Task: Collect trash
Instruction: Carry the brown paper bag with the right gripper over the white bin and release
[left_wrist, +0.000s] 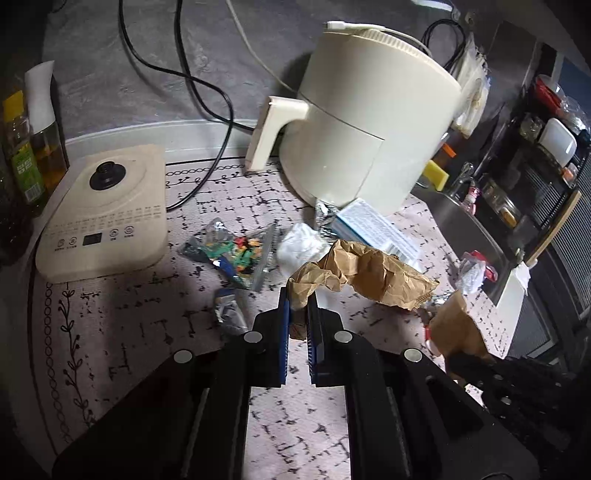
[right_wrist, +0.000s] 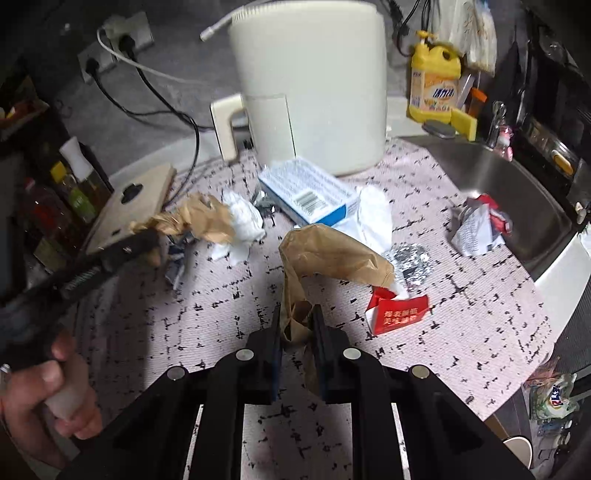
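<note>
Far left of your tabletop: oil bottles, then a beige kettle base with a black cord trailing behind it.

Left of centre: a clear bag of coloured bits, a small foil wrapper nearer to you, and a white tissue wad.

Centre: your left tongs are clamped on one end of a crumpled brown paper bag, its other end stretching right above the tabletop. Behind it lies a blue-and-white carton, touching the foot of the cream air fryer.

Right of centre: your right tongs are closed on a second crumpled brown paper bag, lifted off the tabletop. Just beside it lie a red packet and a crushed foil piece.

Right: a crumpled printed wrapper sits near the steel sink. Far right at the back stands a yellow detergent bottle.
</note>
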